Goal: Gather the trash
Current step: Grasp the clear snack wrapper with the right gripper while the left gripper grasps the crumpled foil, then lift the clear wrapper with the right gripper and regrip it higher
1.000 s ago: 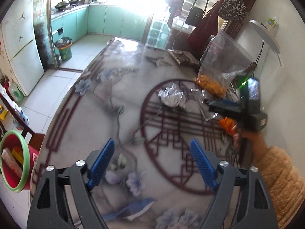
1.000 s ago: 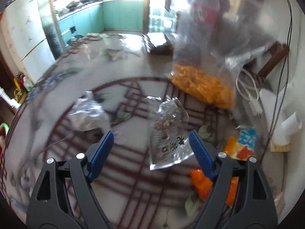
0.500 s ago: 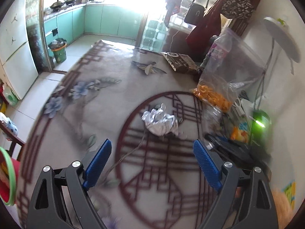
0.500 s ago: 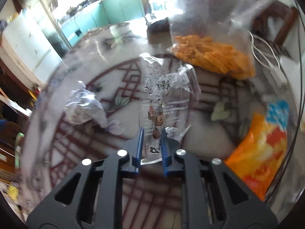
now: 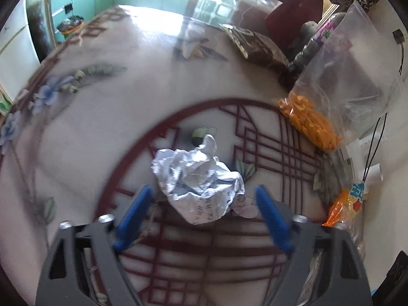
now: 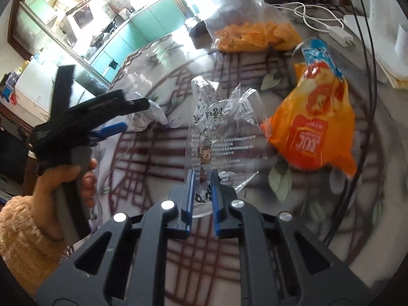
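Note:
A crumpled silver foil wrapper [image 5: 201, 183] lies on the patterned table [image 5: 102, 132]. My left gripper [image 5: 204, 199] is open, its blue fingers on either side of the near part of the wrapper. In the right wrist view the left gripper [image 6: 122, 117] shows at the left, at the foil wrapper [image 6: 150, 114]. My right gripper [image 6: 202, 178] is shut on a clear printed plastic wrapper [image 6: 219, 127] and holds it up off the table. An orange snack packet [image 6: 313, 125] lies just right of it; it also shows in the left wrist view [image 5: 344, 206].
A clear bag of orange snacks [image 5: 313, 122] stands at the table's right side, also seen in the right wrist view [image 6: 255, 35]. A dark packet [image 5: 255, 43] lies at the far side. White charger cable [image 6: 318, 23] and papers sit by the wall.
My left gripper moved forward to the foil wrapper, which now sits between its fingers. My right gripper closed on the clear wrapper and lifted it, swinging toward the orange packet.

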Demonstrator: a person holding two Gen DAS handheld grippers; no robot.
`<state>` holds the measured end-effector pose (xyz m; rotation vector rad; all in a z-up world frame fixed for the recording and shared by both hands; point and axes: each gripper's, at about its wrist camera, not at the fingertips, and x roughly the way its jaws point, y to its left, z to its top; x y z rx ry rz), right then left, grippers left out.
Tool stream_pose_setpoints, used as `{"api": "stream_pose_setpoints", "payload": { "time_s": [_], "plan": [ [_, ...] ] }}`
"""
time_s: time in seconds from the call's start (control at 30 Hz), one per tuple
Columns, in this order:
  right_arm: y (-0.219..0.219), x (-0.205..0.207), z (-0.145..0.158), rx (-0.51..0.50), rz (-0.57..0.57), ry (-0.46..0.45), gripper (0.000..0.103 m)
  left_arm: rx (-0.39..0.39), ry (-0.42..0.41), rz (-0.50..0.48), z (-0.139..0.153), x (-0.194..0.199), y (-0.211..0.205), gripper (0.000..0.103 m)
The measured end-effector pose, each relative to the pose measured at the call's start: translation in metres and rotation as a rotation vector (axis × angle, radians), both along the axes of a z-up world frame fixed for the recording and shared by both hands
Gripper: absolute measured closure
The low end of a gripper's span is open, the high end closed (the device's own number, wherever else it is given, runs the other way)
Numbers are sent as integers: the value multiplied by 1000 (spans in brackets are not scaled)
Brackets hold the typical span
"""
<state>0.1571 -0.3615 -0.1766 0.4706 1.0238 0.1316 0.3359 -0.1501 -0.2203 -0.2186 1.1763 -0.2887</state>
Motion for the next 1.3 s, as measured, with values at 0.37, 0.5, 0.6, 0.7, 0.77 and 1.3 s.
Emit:
{"api": "stream_pose_setpoints", "payload": {
  "time_s": [0.37, 0.5, 0.6, 0.7, 0.77, 1.3],
  "plan": [
    [20, -6, 19, -13, 13, -12, 90, 48, -176, -229, 44, -53, -2, 51],
    [36, -9, 25, -45, 34, -14, 89, 70, -215, -244, 67, -85, 21, 51],
    [48, -12, 32, -47, 50, -30, 88, 44, -200, -212, 74, -106, 46, 51],
    [63, -13, 38, -65, 71, -39, 88, 51, -194, -189, 77, -128, 68, 51],
    [74, -13, 41, -80, 89, -44, 88, 52, -189, -174, 76, -141, 80, 51],
    [138, -26, 43, -120, 186, -35, 85, 27, -134, -91, 62, -191, 151, 51]
  ]
}}
